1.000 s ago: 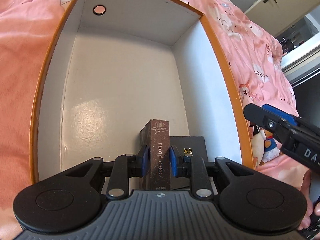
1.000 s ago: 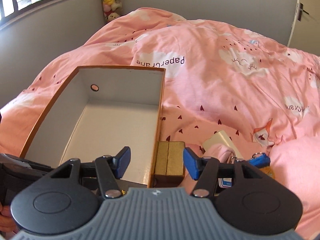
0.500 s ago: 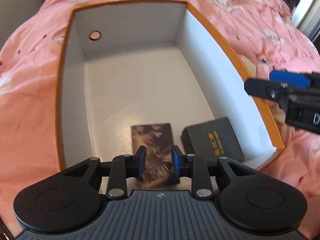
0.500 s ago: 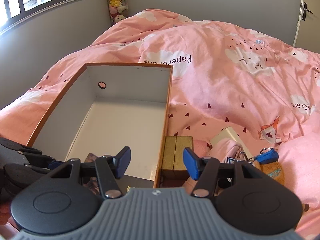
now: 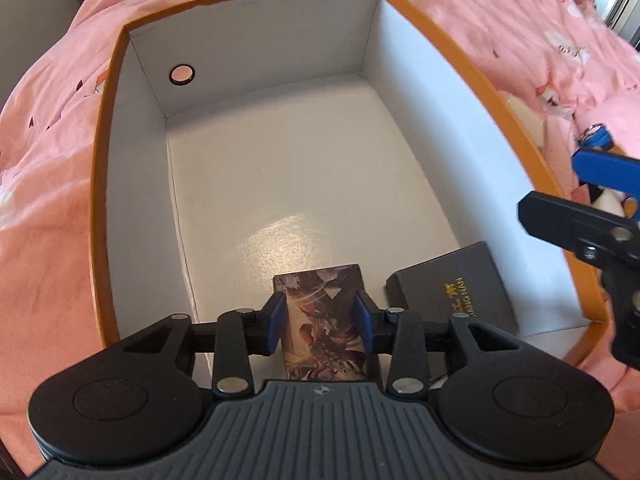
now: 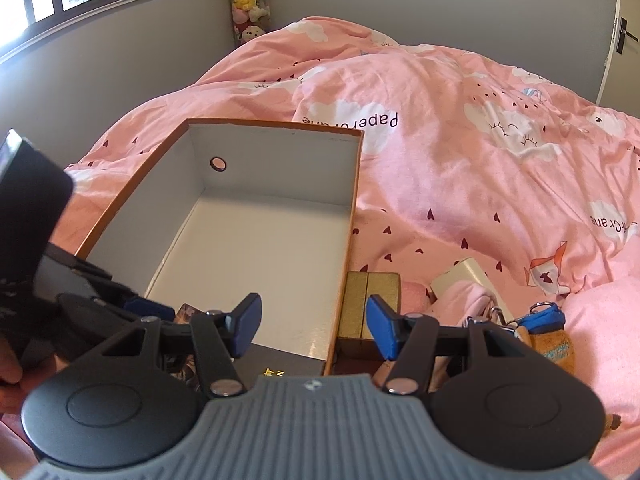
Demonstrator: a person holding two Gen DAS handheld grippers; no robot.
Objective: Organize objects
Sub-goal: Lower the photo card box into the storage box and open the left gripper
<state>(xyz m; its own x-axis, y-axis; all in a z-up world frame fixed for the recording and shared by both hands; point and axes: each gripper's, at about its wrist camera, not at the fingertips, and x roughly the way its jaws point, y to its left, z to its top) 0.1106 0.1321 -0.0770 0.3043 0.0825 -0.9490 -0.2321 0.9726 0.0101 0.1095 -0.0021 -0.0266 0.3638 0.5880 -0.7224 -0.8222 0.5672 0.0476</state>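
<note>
An orange box with a white inside [image 5: 132, 184] sits on the pink bed; it also shows in the right wrist view [image 6: 344, 240]. A brown photo card pack [image 5: 324, 320] lies flat on its floor near the front. My left gripper [image 5: 320, 322] has its fingers apart on either side of the pack, not pressing it. A black box with gold lettering [image 5: 452, 292] lies beside it, also in the right wrist view [image 6: 280, 364]. My right gripper [image 6: 312, 326] is open and empty above the box's right front corner. A gold box [image 6: 372, 300] stands just outside the box.
To the right of the gold box lie a cream card [image 6: 464, 280], a blue key tag [image 6: 540, 316] and an orange pouch [image 6: 552, 348] on the pink duvet [image 6: 480, 160]. Plush toys [image 6: 248, 0] stand in the far corner.
The photo card pack went from upright in my left gripper's grip to lying flat in the box. The left fingers have opened. The right gripper has lifted slightly.
</note>
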